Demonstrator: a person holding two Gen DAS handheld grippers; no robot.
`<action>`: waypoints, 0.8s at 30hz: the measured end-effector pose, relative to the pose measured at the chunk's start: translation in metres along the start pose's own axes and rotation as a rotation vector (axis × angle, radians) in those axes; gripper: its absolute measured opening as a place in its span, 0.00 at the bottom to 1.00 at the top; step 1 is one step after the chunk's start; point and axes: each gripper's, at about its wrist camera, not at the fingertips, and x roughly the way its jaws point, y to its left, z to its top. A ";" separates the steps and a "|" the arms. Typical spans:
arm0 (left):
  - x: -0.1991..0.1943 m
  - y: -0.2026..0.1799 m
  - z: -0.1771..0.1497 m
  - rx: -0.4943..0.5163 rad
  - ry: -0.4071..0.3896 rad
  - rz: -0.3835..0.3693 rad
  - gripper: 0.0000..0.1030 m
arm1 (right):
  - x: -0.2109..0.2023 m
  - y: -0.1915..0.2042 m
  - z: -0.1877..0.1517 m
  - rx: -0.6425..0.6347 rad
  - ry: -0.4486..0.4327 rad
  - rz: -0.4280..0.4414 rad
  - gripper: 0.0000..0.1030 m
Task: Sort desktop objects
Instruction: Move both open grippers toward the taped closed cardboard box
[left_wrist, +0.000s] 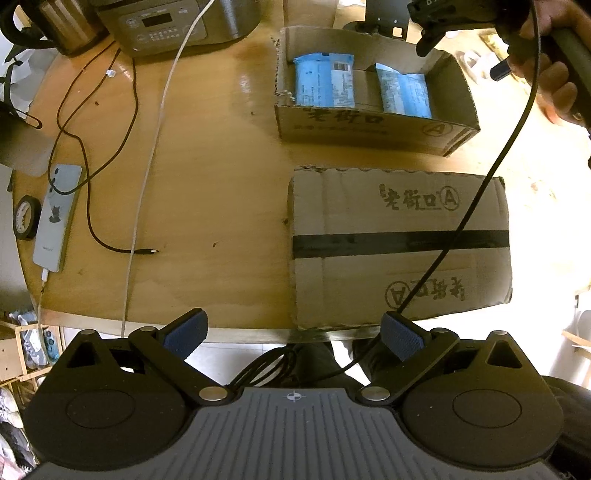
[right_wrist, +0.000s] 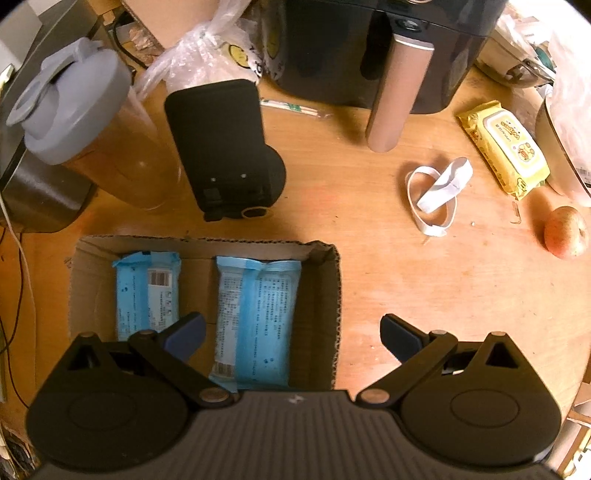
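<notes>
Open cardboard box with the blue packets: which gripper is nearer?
Right. The right gripper hovers over the open box's near right corner, jaws open. The left gripper sits back at the table edge, behind the taped box.

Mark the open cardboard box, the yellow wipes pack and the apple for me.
open cardboard box (right_wrist: 325, 295): right wrist view, on its right wall.
yellow wipes pack (right_wrist: 504, 146): right wrist view, on its printed top.
apple (right_wrist: 565, 232): right wrist view, mid-skin.
</notes>
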 end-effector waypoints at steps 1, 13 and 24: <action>0.000 -0.001 0.000 0.001 0.000 0.000 1.00 | 0.000 -0.002 0.000 0.001 0.000 -0.001 1.00; 0.000 -0.014 0.003 0.016 0.001 -0.001 1.00 | 0.001 -0.023 0.000 0.022 0.004 -0.011 1.00; 0.000 -0.020 0.003 0.021 0.000 -0.003 1.00 | 0.001 -0.032 -0.001 0.031 0.007 -0.012 1.00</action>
